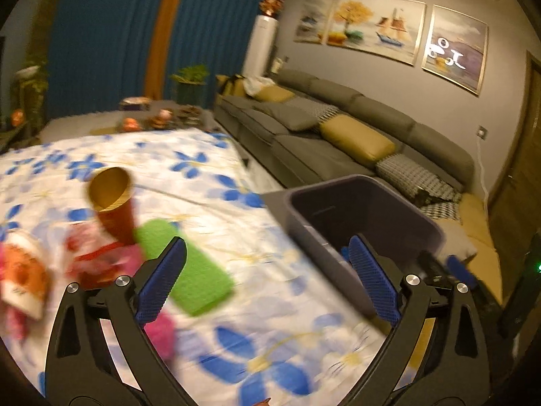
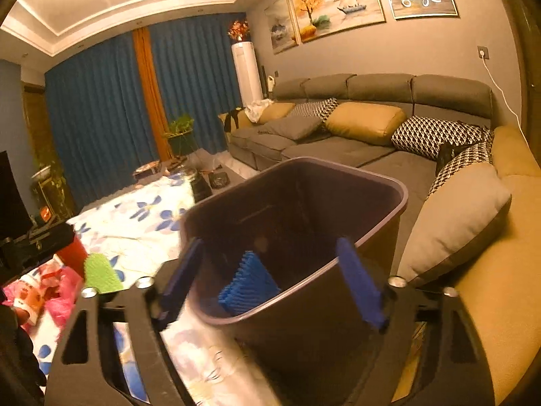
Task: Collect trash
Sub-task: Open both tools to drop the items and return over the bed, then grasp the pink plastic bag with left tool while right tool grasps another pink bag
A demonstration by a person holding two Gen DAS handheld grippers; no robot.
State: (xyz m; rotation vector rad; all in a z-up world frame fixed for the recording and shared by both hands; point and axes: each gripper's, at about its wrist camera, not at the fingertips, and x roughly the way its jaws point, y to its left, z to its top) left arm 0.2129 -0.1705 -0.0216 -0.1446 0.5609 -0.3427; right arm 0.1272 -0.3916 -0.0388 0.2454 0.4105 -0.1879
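Surroundings: a grey sectional sofa with mustard and patterned cushions filled the right half of both views; blue curtains hung at upper left, framed paintings at upper right.
Table: a floral tablecloth with blue flowers covered the surface across the lower left of the left wrist view.
Trash bin: a dark plastic bin stood at centre of the right wrist view, at the cloth's right edge; in the left wrist view its rim sat right of centre.
In the bin: a crumpled blue ribbed piece lay inside, low between the right gripper's fingers, touching neither.
Right gripper: fingers spread wide over the bin's near rim, gripping nothing.
Left gripper: fingers spread wide and empty above the cloth; the right finger overlapped the bin's near wall.
Remaining trash: a green sponge-like pad lay just beyond the left finger; a red paper cup on its side, a red wrapper, pink plastic and an orange packet clustered at lower left, blurred.
In the way: nothing sat between the left fingers and the pad.
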